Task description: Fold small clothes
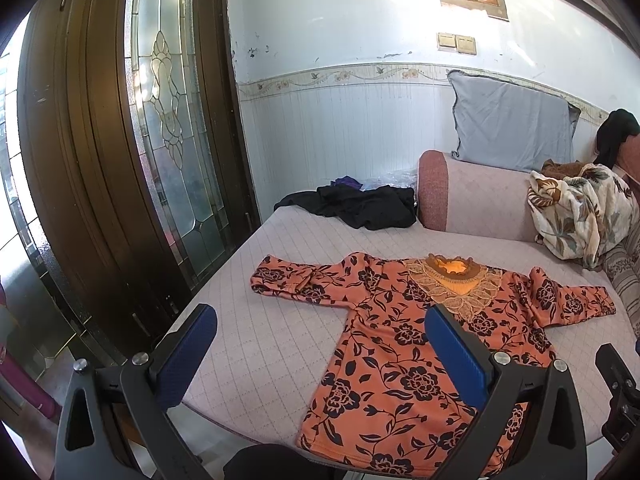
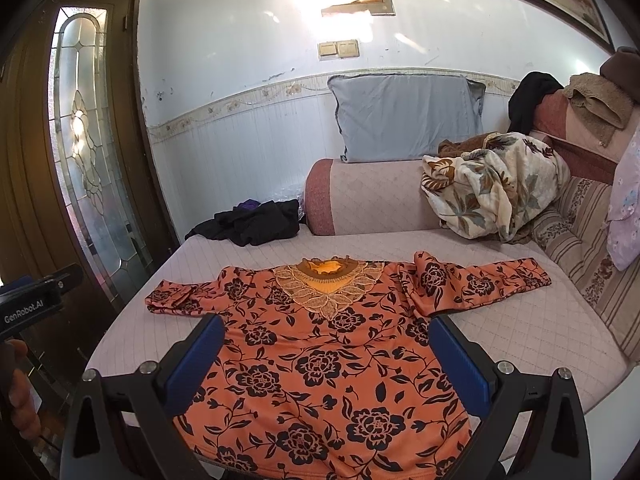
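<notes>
Orange top (image 2: 320, 360) flat on sofa (image 2: 532, 344), sleeves out. Left gripper (image 1: 320, 348) spread wide, holding nothing. Right gripper (image 2: 326, 356) likewise

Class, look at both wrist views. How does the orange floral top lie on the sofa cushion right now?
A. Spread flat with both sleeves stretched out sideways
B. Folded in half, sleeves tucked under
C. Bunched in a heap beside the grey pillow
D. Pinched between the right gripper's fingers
A: the orange floral top lies flat on the sofa cushion, sleeves out to both sides, and both the left gripper and right gripper are open, holding nothing.
</notes>
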Available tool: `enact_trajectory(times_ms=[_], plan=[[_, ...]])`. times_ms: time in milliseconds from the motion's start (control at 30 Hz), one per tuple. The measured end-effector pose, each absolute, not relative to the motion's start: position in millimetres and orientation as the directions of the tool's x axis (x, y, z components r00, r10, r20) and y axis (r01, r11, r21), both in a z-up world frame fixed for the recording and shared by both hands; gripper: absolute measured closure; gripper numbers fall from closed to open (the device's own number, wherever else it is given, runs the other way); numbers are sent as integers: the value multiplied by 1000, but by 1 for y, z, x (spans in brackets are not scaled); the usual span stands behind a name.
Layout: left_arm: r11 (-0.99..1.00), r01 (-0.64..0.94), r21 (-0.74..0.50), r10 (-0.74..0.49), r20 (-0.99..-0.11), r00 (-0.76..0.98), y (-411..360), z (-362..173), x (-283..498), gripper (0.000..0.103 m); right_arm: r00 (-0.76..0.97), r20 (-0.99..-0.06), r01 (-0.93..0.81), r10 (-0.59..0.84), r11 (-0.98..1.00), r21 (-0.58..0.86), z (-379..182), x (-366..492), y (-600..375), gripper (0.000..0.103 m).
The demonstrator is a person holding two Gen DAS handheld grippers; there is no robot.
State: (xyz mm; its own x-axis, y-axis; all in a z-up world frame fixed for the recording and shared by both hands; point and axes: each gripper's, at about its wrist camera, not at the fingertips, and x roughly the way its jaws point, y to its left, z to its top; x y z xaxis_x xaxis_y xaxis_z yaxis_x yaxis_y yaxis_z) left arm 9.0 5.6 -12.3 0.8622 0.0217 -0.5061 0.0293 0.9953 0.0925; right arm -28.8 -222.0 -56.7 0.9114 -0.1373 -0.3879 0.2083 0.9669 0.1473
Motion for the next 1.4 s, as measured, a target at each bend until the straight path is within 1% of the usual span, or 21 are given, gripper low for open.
enact_trajectory(times_ms=[533,1400], plan=[[995,34,96,20,-510,860,5,-14,12,0,899,-420,204,-126,968,145,-62,-19,-219,0],[995,37,94,19,-529,848,7,-22,22,0,887,-447,195,-116,972,134,-70,-8,-215,0]])
